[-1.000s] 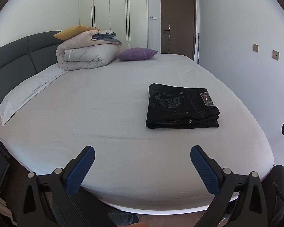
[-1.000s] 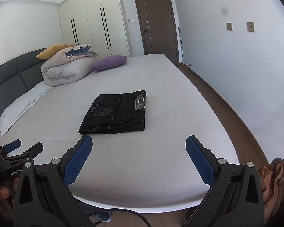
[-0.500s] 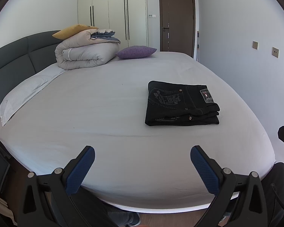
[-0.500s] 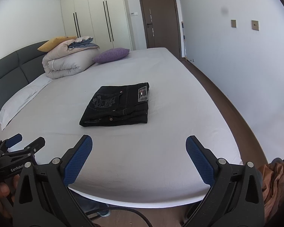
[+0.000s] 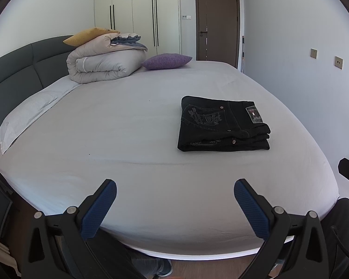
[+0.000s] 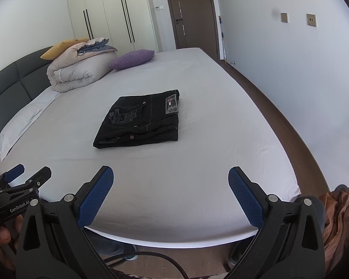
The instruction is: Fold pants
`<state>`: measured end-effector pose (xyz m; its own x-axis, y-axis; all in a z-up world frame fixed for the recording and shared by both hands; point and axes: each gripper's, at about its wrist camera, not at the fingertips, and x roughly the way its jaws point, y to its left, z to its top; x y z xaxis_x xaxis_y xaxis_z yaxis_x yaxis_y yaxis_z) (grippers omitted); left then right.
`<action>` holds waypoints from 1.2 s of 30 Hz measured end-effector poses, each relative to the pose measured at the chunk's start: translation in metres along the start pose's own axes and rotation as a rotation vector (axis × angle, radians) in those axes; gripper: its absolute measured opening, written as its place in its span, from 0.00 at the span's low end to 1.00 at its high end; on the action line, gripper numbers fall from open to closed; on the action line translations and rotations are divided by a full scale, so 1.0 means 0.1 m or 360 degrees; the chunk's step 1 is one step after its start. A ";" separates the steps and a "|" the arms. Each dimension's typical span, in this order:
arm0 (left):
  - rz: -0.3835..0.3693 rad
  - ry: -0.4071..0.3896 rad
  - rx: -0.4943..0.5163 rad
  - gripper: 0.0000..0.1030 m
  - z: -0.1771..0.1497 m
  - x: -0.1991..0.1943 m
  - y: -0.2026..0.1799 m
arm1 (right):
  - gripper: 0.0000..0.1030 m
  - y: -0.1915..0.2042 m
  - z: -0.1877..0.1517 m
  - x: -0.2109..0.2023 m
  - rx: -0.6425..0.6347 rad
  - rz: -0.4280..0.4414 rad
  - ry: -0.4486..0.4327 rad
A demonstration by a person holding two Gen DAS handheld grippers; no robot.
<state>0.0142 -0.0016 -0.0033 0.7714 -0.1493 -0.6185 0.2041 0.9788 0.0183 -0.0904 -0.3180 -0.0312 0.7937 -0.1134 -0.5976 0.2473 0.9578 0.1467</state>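
Black jeans point(image 5: 223, 124) lie folded into a compact rectangular stack on the white-sheeted bed point(image 5: 132, 139), flat, with the embroidered back pocket and a small waistband label facing up; in the left wrist view the stack sits at about 1 o'clock from the left gripper point(image 5: 174, 200), well apart from it. In the right wrist view the same jeans point(image 6: 139, 119) sit at about 11 o'clock from the right gripper point(image 6: 171, 186), also well apart. Left gripper: jaws spread wide, blue ribbed pads point(image 5: 97, 209) facing each other with only bedsheet between them, holding nothing, hovering over the foot edge of the bed. Right gripper: jaws equally wide, empty, hovering over the same edge. The right wrist view catches the left gripper point(image 6: 23, 174) at 9 o'clock near the frame edge, with the person's left hand point(image 6: 0, 239) below it. At the head of the bed, around 10 to 11 o'clock in the left wrist view: a rolled beige duvet point(image 5: 104, 62) with a mustard pillow point(image 5: 88, 34) on top, a purple cushion point(image 5: 166, 61) just beside the duvet at its right, a white pillow point(image 5: 28, 116) along the dark grey headboard point(image 5: 14, 69). Behind them at 12 o'clock, a cream wardrobe point(image 5: 137, 11) and a brown door point(image 5: 217, 23). Two wall switches point(image 5: 325, 58) at 2 o'clock. Brown fabric point(image 6: 337, 214) is bunched at 4 o'clock in the right wrist view.
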 end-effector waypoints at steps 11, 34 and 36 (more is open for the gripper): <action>0.0000 0.0002 0.0002 1.00 0.01 0.00 0.01 | 0.98 0.06 -0.02 0.07 -0.0006 -0.0002 0.0012; -0.0007 0.0013 -0.0001 1.00 0.00 0.00 0.01 | 0.98 0.10 -0.06 0.17 -0.0005 -0.0001 0.0049; -0.0009 0.0016 -0.0001 1.00 -0.03 0.00 0.00 | 0.98 0.10 -0.06 0.17 -0.0005 0.0000 0.0048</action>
<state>0.0127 -0.0009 -0.0054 0.7640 -0.1532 -0.6267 0.2079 0.9780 0.0144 -0.0781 -0.3088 -0.0444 0.7765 -0.1053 -0.6212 0.2455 0.9586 0.1444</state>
